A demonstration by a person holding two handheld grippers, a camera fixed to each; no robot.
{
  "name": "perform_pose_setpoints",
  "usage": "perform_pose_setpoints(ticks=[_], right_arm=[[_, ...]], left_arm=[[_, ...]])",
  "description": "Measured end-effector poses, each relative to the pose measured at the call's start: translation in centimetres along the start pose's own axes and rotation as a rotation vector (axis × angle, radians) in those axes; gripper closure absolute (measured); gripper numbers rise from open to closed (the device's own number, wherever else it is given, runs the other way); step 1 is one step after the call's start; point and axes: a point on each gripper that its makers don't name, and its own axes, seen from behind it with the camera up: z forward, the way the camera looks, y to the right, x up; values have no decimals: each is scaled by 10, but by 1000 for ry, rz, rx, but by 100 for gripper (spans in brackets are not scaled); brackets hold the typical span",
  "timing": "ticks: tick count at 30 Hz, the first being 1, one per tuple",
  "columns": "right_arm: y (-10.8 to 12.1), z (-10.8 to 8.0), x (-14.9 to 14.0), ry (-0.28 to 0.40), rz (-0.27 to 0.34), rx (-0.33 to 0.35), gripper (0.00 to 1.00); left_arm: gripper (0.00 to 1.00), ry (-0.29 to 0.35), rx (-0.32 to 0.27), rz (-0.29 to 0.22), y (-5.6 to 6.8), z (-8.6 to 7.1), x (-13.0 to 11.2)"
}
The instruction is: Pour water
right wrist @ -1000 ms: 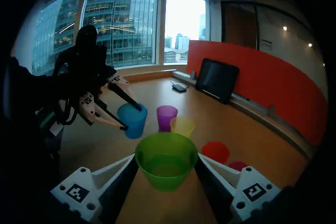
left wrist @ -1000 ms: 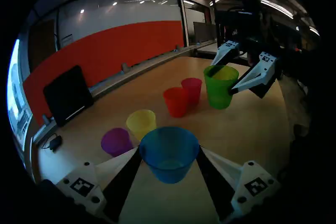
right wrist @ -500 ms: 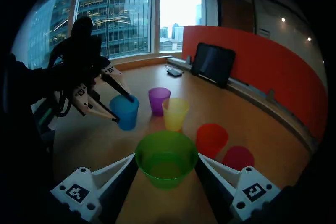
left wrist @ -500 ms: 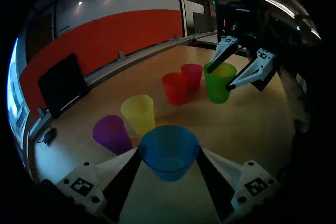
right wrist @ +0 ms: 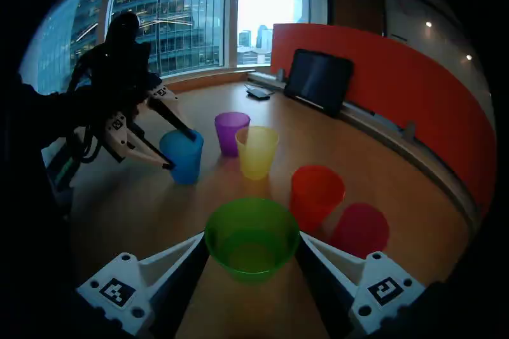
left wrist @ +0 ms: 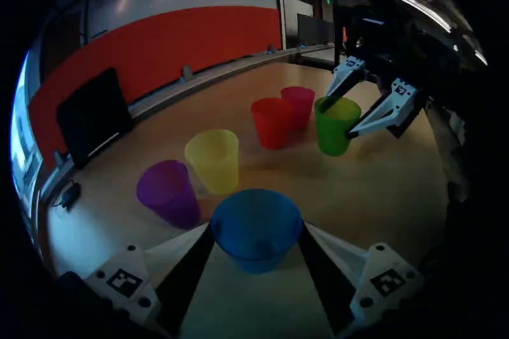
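My left gripper (left wrist: 256, 237) is shut on a blue cup (left wrist: 256, 229), held upright close above the wooden table (left wrist: 382, 180). In the right gripper view that blue cup (right wrist: 181, 156) sits between the left gripper's fingers (right wrist: 167, 148) at the left. My right gripper (right wrist: 252, 243) is shut on a green cup (right wrist: 252, 238) with a little liquid at its bottom. From the left gripper view the green cup (left wrist: 336, 126) and the right gripper (left wrist: 337, 124) stand at the far right. Both cups are apart, across the table from each other.
Purple (left wrist: 168, 193), yellow (left wrist: 213, 160), red (left wrist: 272, 123) and pink (left wrist: 298, 107) cups stand in a loose row between the two held cups. A dark tablet (left wrist: 92, 116) leans by the orange wall panel (left wrist: 159, 46). Windows (right wrist: 159, 14) lie behind the left gripper.
Both grippers have come lower toward the table with their cups. The row of cups now looks nearer and taller in both views.
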Motion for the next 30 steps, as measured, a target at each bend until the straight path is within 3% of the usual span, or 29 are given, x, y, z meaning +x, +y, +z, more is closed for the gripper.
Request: perform_pose_setpoints(ticks=[21, 25, 30], right_arm=[[12, 10, -22, -30, 27, -34, 9], [12, 10, -23, -28, 32, -37, 8], [13, 9, -25, -26, 39, -40, 8]], left_arm=[[11, -25, 2, -45, -8, 1, -13], [2, -43, 1, -58, -9, 1, -18], [2, -51, -7, -83, -8, 0, -21]])
